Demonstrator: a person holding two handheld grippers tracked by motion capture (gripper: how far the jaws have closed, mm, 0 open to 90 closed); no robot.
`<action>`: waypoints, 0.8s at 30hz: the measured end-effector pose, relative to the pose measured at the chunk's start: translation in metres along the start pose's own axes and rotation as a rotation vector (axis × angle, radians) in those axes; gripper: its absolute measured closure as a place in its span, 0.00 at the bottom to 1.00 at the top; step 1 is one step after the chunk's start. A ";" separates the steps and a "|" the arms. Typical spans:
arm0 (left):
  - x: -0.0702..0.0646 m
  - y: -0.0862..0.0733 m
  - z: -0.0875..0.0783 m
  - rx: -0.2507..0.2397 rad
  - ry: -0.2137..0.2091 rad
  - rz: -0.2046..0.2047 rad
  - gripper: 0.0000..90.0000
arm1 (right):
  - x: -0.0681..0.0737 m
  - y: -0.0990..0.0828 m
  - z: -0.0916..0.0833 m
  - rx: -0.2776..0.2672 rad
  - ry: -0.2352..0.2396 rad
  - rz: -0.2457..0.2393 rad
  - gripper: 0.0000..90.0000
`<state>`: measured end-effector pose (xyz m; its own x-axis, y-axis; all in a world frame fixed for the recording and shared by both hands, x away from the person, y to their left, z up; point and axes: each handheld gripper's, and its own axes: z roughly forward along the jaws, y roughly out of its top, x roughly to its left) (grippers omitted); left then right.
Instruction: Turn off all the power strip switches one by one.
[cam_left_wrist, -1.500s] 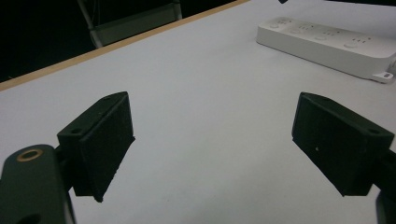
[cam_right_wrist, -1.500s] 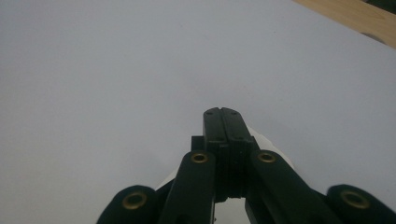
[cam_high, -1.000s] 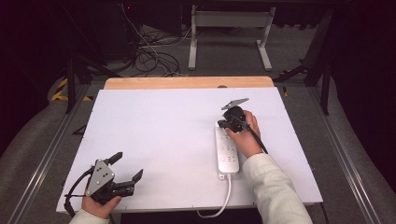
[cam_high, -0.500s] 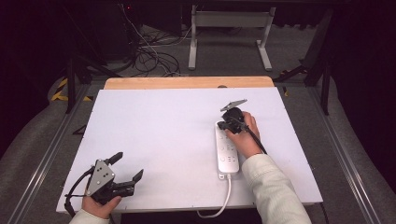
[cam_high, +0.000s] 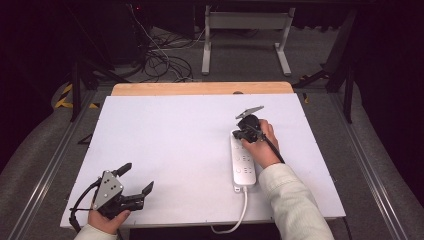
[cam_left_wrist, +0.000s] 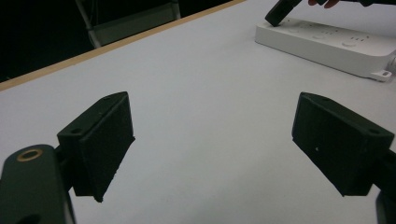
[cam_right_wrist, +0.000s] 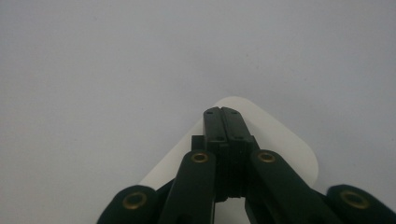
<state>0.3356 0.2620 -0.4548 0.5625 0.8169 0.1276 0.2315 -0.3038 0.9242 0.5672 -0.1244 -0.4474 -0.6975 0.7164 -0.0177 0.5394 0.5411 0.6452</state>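
Note:
A white power strip (cam_high: 243, 162) lies lengthwise on the right half of the white table top (cam_high: 175, 140), its cord running off the near edge. My right gripper (cam_high: 238, 134) points down at the strip's far end, jaws shut with nothing between them; in the right gripper view its tips (cam_right_wrist: 222, 114) rest over the strip's rounded end (cam_right_wrist: 285, 140). My left gripper (cam_high: 136, 179) sits at the near left corner, jaws wide open and empty. In the left gripper view its pads (cam_left_wrist: 100, 140) frame bare table, with the power strip (cam_left_wrist: 327, 44) and the right gripper's tip (cam_left_wrist: 280, 11) farther off.
A wooden strip (cam_high: 200, 88) borders the table's far edge. Beyond it, on the floor, lie tangled cables (cam_high: 160, 65) and stands a grey metal frame (cam_high: 245, 35). Metal rails (cam_high: 50, 165) run along both sides of the table.

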 end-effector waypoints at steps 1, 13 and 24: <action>0.000 0.000 0.000 -0.002 0.001 0.000 0.15 | 0.000 0.000 0.000 0.001 -0.001 0.001 1.00; 0.002 0.000 0.001 0.001 -0.006 0.005 0.15 | -0.002 0.004 0.001 0.036 0.012 0.029 1.00; 0.000 0.001 0.001 -0.001 -0.002 0.004 0.15 | 0.014 0.010 -0.046 -0.153 0.028 -0.048 0.96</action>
<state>0.3367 0.2616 -0.4542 0.5652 0.8146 0.1302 0.2283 -0.3061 0.9242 0.5413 -0.1292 -0.4058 -0.7345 0.6779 -0.0310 0.4288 0.4991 0.7530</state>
